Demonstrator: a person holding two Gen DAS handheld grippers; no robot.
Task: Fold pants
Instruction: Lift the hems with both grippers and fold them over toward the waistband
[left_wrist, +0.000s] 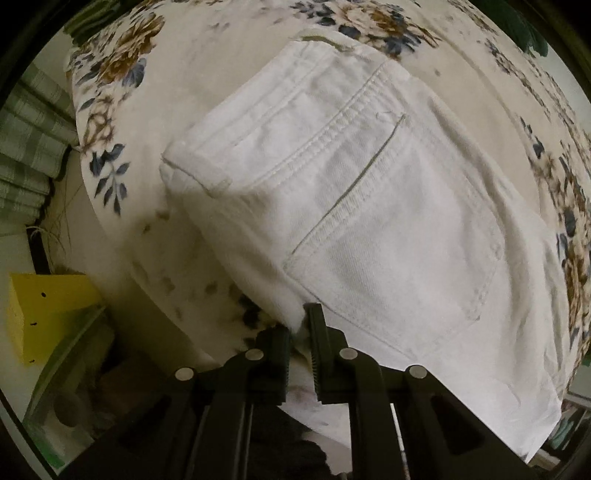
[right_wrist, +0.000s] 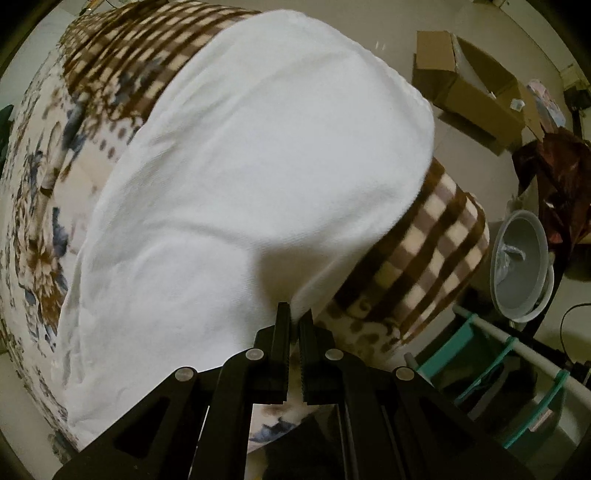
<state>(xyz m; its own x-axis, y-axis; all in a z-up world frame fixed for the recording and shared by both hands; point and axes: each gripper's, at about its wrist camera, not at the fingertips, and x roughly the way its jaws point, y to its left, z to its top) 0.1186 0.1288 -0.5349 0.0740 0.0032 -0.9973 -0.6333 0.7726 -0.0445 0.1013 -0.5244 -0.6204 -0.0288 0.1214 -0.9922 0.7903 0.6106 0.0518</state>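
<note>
So both grippers are on the white pants (left_wrist: 369, 206) right now, one at each end of the near edge. The left gripper (left_wrist: 301, 328) has its jaws nearly closed, with a bit of the hem pinched between the tips. The back pocket (left_wrist: 399, 236) and waistband sit straight ahead of those jaws and a bit to the right, spread over the floral bedsheet (left_wrist: 155, 59). A yellow box (left_wrist: 48, 314) is off to the left, below the bed edge.

The right gripper (right_wrist: 295, 321) is also nearly closed on a fabric edge, and the cloth bulges up and away ahead of its jaws. The pants' long axis seems to run across between the two grippers. A plaid blanket (right_wrist: 424, 258) lies under the cloth, to the right of the jaws. Further right, an open cardboard box (right_wrist: 476, 92) has something pale inside, and a grey basin (right_wrist: 521, 262) holds some crumpled stuff.
</note>
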